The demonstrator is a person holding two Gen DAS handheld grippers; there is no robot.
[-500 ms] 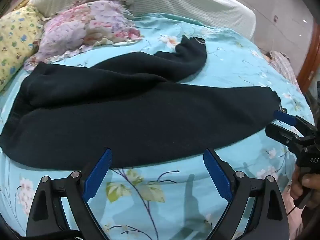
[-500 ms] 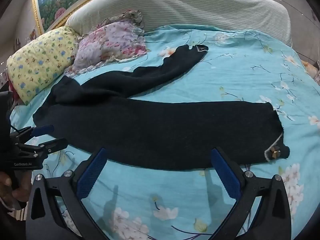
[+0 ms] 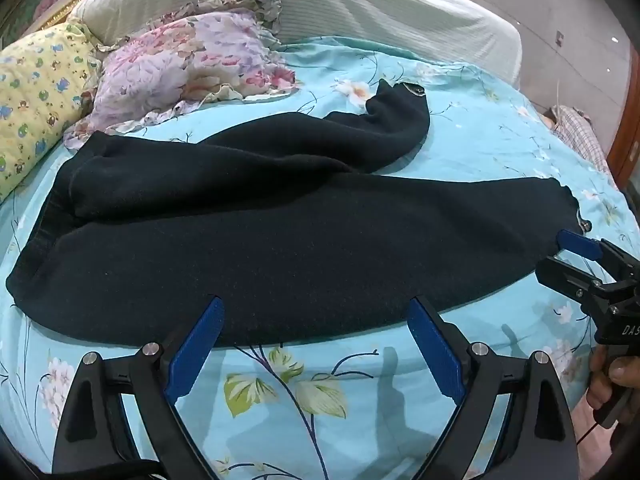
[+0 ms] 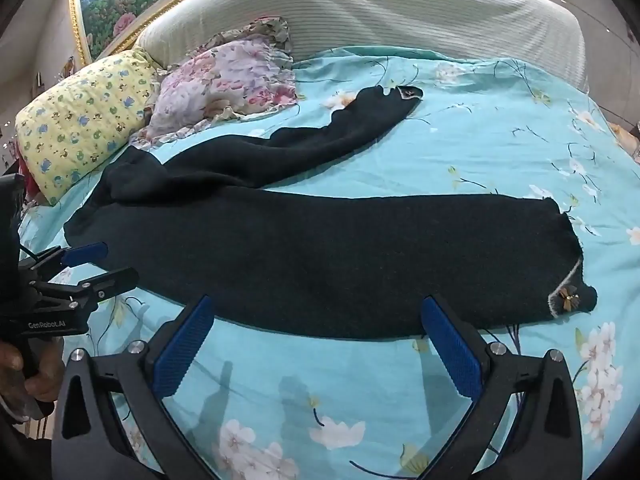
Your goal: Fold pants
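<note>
we see the black pants (image 3: 304, 240) spread flat across the bed's blue floral sheet (image 3: 500, 148), waist toward the pillows, the two legs apart and running to the right, the far leg angled away. our left gripper (image 3: 314, 322) hangs over the near edge of the pants with its jaws spread wide and nothing between them; our right gripper (image 4: 316, 320) does the same nearer the cuff. only the right wrist view shows the small gold ornament (image 4: 568, 302) on the near cuff and the framed painting (image 4: 116, 4). only the left wrist view shows the checked cloth (image 3: 580, 136) beyond the bed's right edge. the yellow pillow (image 4: 80, 124) and pink floral pillow (image 4: 224, 76) show in both.
</note>
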